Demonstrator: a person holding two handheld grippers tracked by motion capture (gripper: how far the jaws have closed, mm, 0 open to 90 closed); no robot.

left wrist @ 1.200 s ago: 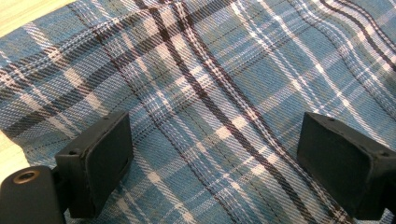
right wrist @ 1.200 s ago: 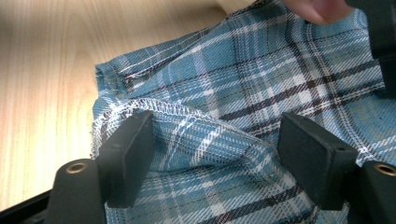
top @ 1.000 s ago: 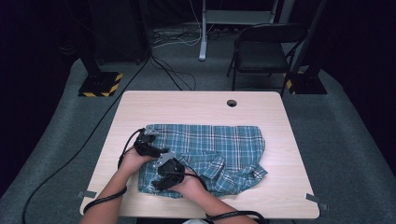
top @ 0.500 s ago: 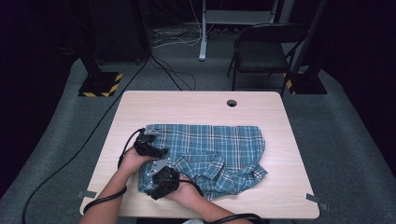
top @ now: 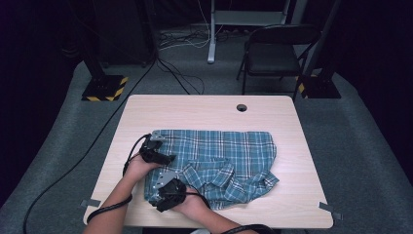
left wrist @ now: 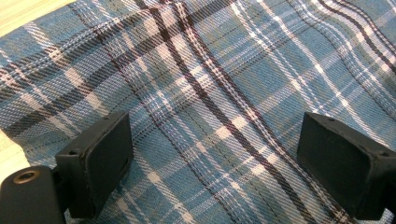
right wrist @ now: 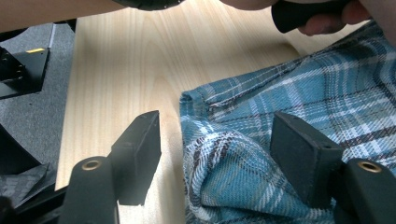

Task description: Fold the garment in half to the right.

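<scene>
A blue plaid shirt (top: 214, 163) lies spread on the wooden table (top: 209, 112), collar toward the near side. My left gripper (top: 164, 158) rests at the shirt's left edge, its jaws open wide over flat plaid fabric (left wrist: 210, 93). My right gripper (top: 158, 199) is at the shirt's near left corner. Its jaws have just been closing and still stand apart. The folded corner of the shirt (right wrist: 224, 154) lies between them, and neither pad presses on it. In the right gripper view, the left hand (right wrist: 327, 18) is at the top.
The table has a round cable hole (top: 241, 107) near its far edge and tape marks at the near corners (top: 90, 202). A black folding chair (top: 272, 48) stands beyond the table. Cables run across the grey floor (top: 97, 141) on the left.
My right gripper has moved toward the near left and down, onto the shirt's near left corner. The left gripper and the shirt have stayed where they were.
</scene>
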